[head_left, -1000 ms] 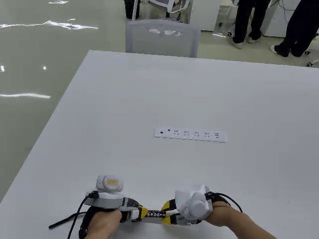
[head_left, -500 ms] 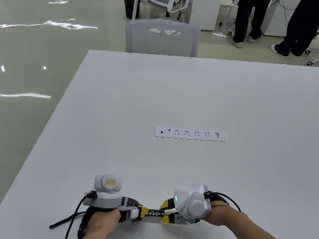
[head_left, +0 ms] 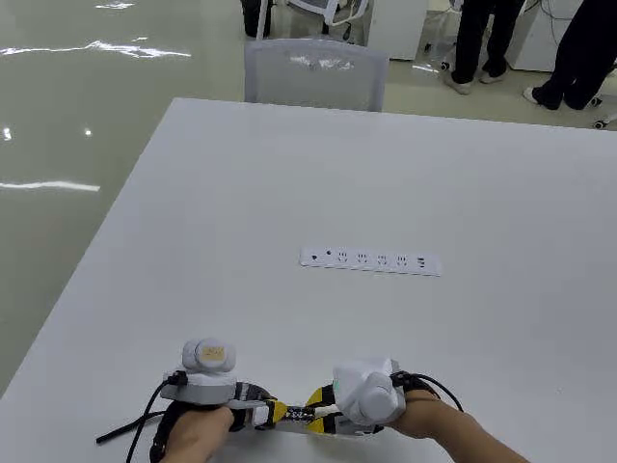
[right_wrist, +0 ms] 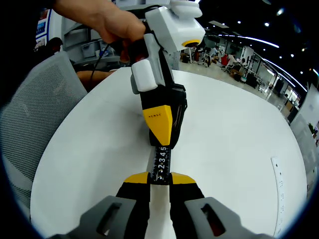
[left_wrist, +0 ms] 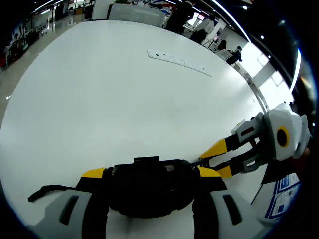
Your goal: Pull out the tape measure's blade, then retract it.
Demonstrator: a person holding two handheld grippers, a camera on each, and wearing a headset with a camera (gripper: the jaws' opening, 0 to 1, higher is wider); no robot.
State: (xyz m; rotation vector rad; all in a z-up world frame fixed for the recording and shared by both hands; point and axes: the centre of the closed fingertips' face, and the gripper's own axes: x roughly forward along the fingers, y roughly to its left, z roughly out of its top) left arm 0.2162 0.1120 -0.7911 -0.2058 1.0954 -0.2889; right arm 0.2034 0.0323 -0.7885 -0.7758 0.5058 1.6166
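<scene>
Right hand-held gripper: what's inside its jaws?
The dark numbered tape measure blade, pinched in the right hand-held gripper. It runs from the black tape measure case in the left hand-held gripper. Its tip is hidden by the jaws.

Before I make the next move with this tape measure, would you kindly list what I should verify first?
1. Left gripper grip on the tape measure case: ok, jaws closed around it.
2. Right gripper grip on the blade: ok, jaws pinch it at the printed numbers.
3. Blade straight between case and right gripper: ok, a short stretch with no kink.
4. Clearance from the power strip: ok, it lies well away on the table.
5. Whether the blade is locked: cannot tell.
</scene>
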